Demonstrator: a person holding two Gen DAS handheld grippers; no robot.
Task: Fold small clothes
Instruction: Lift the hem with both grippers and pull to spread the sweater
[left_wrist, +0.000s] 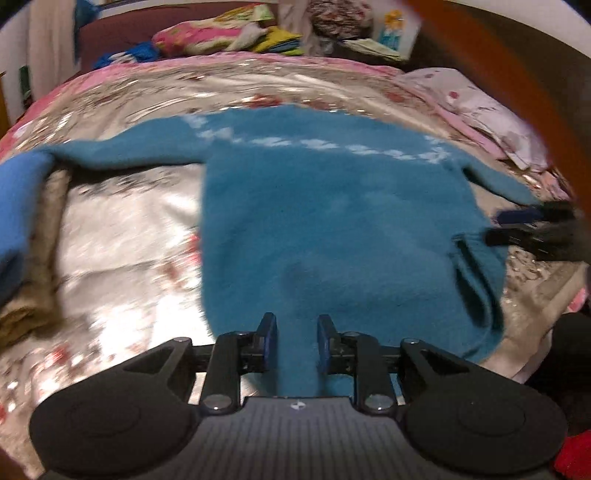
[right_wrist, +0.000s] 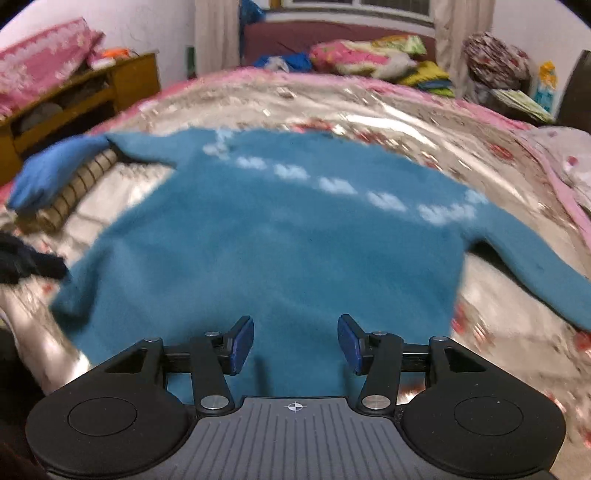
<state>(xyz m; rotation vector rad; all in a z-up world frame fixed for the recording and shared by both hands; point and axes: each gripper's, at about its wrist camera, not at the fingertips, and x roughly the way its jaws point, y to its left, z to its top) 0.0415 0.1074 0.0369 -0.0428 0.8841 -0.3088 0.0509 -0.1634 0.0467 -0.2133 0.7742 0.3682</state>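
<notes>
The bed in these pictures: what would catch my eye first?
A fuzzy teal sweater lies spread flat on the shiny floral bedspread, sleeves out to both sides, with a row of white motifs across its chest. At the bottom of each view, black tongs with blue pads sit over its hem, the right tongs plainly open.

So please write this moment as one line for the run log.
sweater: flat on bed, sleeves out | left tongs: open, hem between | right tongs: open above hem

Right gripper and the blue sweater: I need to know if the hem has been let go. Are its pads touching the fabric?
Apart. The right wrist view shows the right gripper with jaws wide, and the blue sweater lying flat between the pads with clear gaps on both sides.
</notes>
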